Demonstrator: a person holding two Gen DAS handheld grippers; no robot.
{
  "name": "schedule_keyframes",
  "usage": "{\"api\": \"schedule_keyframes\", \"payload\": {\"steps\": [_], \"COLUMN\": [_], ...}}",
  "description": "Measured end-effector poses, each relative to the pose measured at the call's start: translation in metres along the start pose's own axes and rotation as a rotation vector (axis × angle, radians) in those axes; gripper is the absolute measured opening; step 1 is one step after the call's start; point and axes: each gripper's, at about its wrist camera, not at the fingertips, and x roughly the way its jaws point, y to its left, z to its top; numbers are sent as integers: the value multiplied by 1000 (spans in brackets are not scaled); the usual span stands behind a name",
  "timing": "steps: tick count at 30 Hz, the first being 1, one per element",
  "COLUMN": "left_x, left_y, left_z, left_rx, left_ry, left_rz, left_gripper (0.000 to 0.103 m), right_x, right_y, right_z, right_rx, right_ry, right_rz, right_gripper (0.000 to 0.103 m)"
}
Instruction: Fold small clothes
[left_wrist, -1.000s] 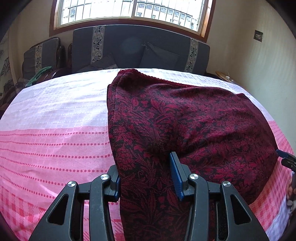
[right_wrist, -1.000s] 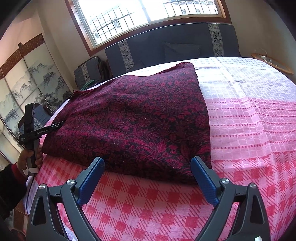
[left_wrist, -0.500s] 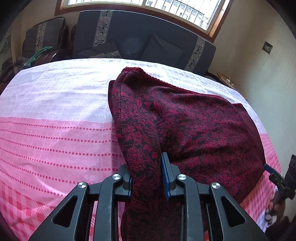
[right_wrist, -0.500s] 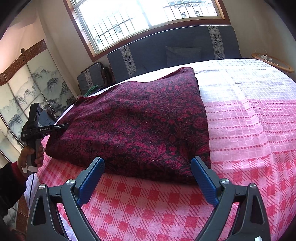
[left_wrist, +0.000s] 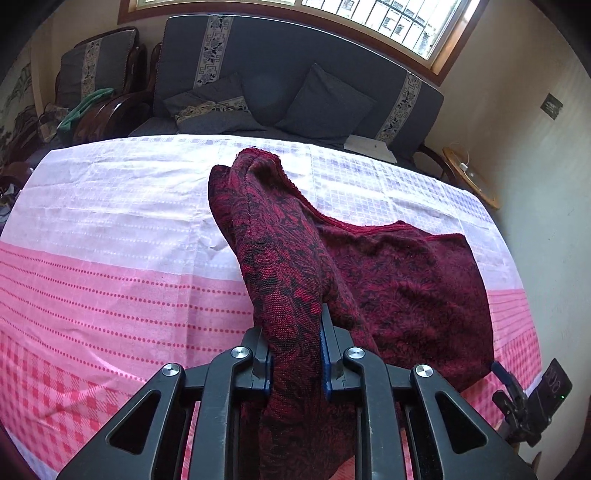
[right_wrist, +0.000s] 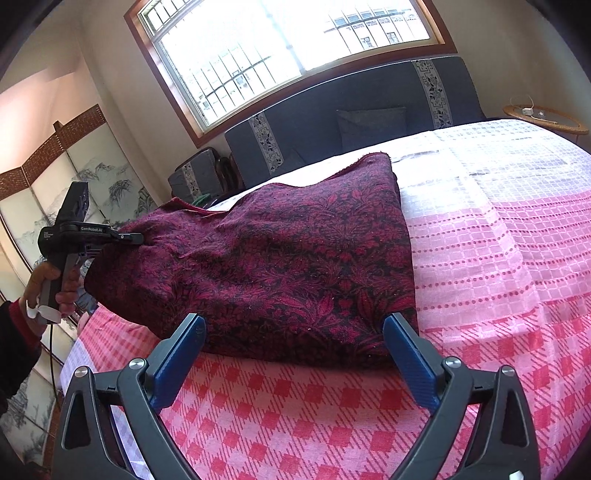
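Observation:
A dark red flower-patterned knit cloth (left_wrist: 406, 288) lies on the pink and white checked bedcover (left_wrist: 110, 295). My left gripper (left_wrist: 295, 332) has its jaws closing, and its pads press a bunched fold of the cloth's near edge, which hangs lifted off the bed. In the right wrist view the left gripper (right_wrist: 122, 238) holds up the left side of the cloth (right_wrist: 295, 258) in a person's hand. My right gripper (right_wrist: 301, 350) stands open just in front of the cloth's near edge, low over the bedcover (right_wrist: 480, 258), with nothing between its pads.
A dark grey sofa (left_wrist: 295, 74) with cushions runs along the far side under a barred window (right_wrist: 295, 48). A round wooden side table (right_wrist: 543, 118) stands at the far right corner. A painted folding screen (right_wrist: 44, 192) stands to the left.
The left gripper's jaws closed on the cloth's edge and rose, pulling that side up into a ridge. The right gripper stayed put, open.

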Motion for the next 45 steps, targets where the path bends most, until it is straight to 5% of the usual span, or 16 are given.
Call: {"api": "schedule_keyframes", "payload": {"steps": [9,18,38,40,45], "left_x": [-13,15,82,90,104], "left_y": [-92,-178,-273,-282,-302], "left_z": [12,16,-6,-7,-14], "left_rx": [61,123,132,134,161], "left_ry": [-19,15,100,125,153], "left_rz": [-67,-90,-135,-168,-214], "left_gripper": [18,18,18,10,10], "right_x": [-3,-4,11,11,12], "right_y": [-2,-4,-6,-6,-9], "right_z": [-1,0,-1,-2,-2], "right_rx": [5,7,46,54,61], "right_ry": [-11,-16,57,60,64], "right_rz": [15,34,156,161,161], "right_gripper": [97,97,98,98,98]}}
